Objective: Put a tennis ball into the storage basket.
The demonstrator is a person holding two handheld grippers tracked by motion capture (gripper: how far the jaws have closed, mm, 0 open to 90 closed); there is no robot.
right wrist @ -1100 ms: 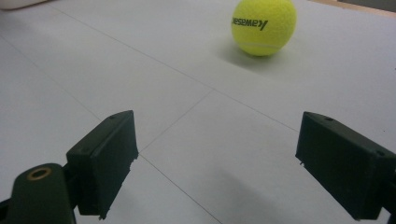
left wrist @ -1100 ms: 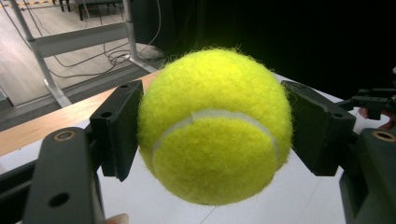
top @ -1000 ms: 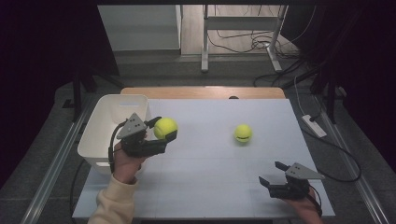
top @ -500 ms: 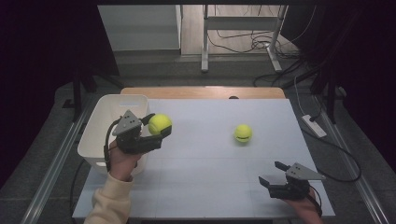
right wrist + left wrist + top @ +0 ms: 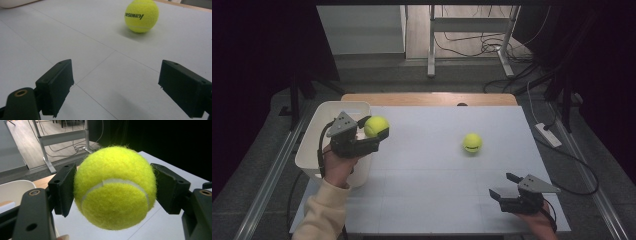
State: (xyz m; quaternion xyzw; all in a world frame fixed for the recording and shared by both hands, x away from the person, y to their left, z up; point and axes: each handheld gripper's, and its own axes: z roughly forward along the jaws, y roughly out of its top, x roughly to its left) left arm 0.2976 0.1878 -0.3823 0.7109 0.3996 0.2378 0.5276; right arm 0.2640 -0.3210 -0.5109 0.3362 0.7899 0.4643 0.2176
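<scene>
- White plastic bin (image 5: 314,150) at the far left of the table (image 5: 432,200), just beside and partly under the left hand.
- Left hand-held gripper (image 5: 373,131) clamped on a yellow felt tennis ball (image 5: 376,126), held off the table at the bin's right rim, not yet over the opening.
- Seen close in the left gripper view: held ball (image 5: 115,187) pinched across its widest part, one black pad (image 5: 66,187) flat against each side, white seam running between them.
- Probably light and springy: fuzzy felt likely to give good friction against the pads, rubber shell likely to yield a little under pressure, nothing fragile about it.
- Best taken across the middle, as here; a grip set off-centre on the curve likely to squeeze it out and send it bouncing.
- Further right, a second tennis ball (image 5: 472,143) resting alone on the bare table, well apart from both grippers; same ball in the right gripper view (image 5: 141,15), black lettering facing the camera.
- Round and free to roll, so likely to skid away if nudged by one jaw before the other; best straddled evenly, then closed.
- Right hand-held gripper (image 5: 506,186) low near the front right corner, jaws spread wide, nothing between them.
</scene>
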